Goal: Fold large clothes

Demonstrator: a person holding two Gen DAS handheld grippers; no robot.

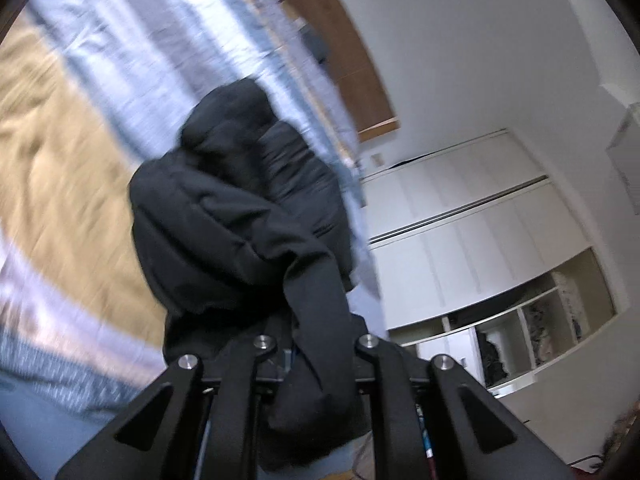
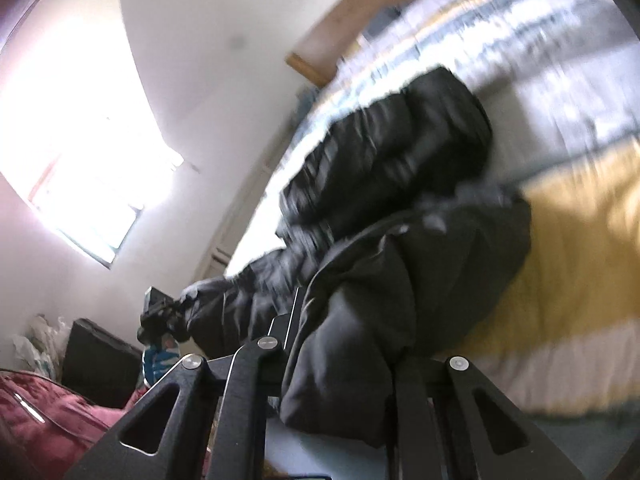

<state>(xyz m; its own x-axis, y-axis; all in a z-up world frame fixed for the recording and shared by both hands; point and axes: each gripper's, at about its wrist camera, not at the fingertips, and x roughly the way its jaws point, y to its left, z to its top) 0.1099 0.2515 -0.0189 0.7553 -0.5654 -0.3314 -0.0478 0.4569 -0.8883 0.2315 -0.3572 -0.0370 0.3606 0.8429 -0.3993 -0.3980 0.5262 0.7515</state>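
Now black jacket [image 1: 240, 216] pinched in left claw [image 1: 316, 356]

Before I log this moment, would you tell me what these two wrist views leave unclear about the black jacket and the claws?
- Left claw, left wrist view: fingertips buried in the black jacket; the pinched part is unidentifiable.
- Right claw, right wrist view: tips likewise covered by jacket fabric.
- Bedspread pattern: motion-blurred in both views.
- Jacket's full outline: bunched, so sleeves and hem are indistinguishable.
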